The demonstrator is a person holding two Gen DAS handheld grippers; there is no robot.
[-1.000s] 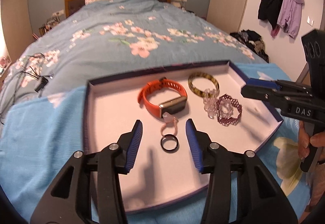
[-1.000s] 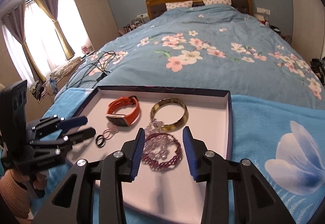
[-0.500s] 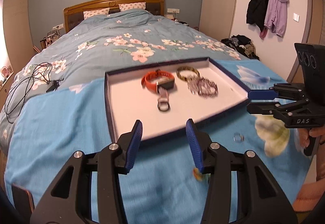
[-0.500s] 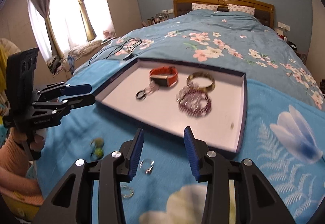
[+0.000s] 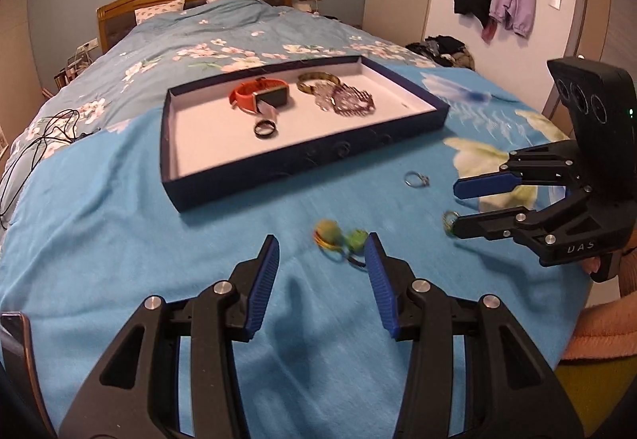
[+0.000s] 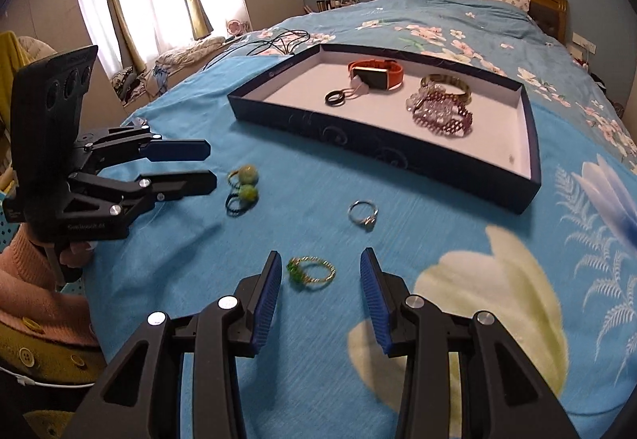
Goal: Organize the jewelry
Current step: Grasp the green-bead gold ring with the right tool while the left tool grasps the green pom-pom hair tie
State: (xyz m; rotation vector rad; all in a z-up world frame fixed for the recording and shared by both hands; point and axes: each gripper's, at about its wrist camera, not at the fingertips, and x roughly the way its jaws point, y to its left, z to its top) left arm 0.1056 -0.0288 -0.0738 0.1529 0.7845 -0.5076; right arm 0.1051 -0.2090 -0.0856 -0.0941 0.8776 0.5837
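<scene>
With fingers apart and empty, the right gripper point(image 6: 318, 275) is hanging over the gold ring point(image 6: 312, 272) lying on the blanket point(image 6: 278, 232) near the tray point(image 6: 382, 154), a light, stiff, slippery band best pinched across its hoop, not its green stone.

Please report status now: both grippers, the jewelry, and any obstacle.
Left gripper and right gripper open, empty. Gold ring ahead of right; silver ring and green hair ties on blanket, outside tray. No obstacle.
</scene>
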